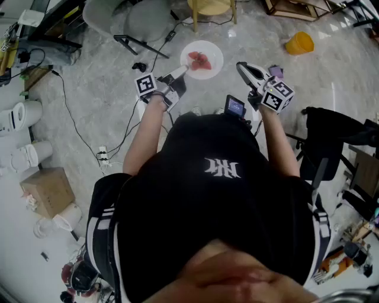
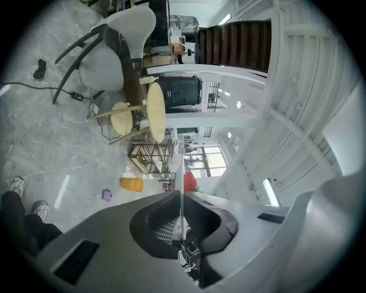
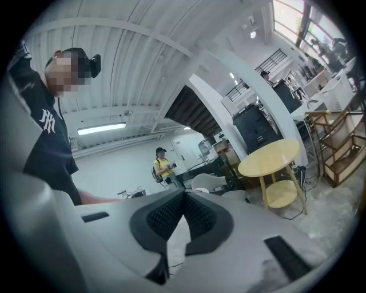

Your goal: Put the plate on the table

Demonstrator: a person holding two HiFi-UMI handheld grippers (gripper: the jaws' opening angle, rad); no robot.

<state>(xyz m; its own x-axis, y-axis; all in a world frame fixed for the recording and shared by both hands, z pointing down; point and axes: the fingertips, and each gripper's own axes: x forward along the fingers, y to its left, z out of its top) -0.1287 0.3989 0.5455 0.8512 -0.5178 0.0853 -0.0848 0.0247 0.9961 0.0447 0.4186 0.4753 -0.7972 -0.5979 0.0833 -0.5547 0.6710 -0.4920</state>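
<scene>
Head view: the left hand-held gripper [image 1: 180, 72] was clamped on the rim of the white plate [image 1: 212, 51], held above the floor just short of the yellow round counter [image 1: 212, 6]. A red item [image 1: 199, 60] lay on the plate. The left gripper view showed the plate only edge-on between the pads. The right gripper view showed the right hand-held gripper [image 1: 243, 68] with jaws together and empty.

Grey marble floor [image 1: 89, 77]: yellow bucket [image 1: 299, 42] at upper right; white chair [image 1: 127, 18] at top; cardboard box [image 1: 47, 190] at left; power strip [image 1: 103, 156] near the box. Background: person in yellow shirt [image 3: 162, 167].
</scene>
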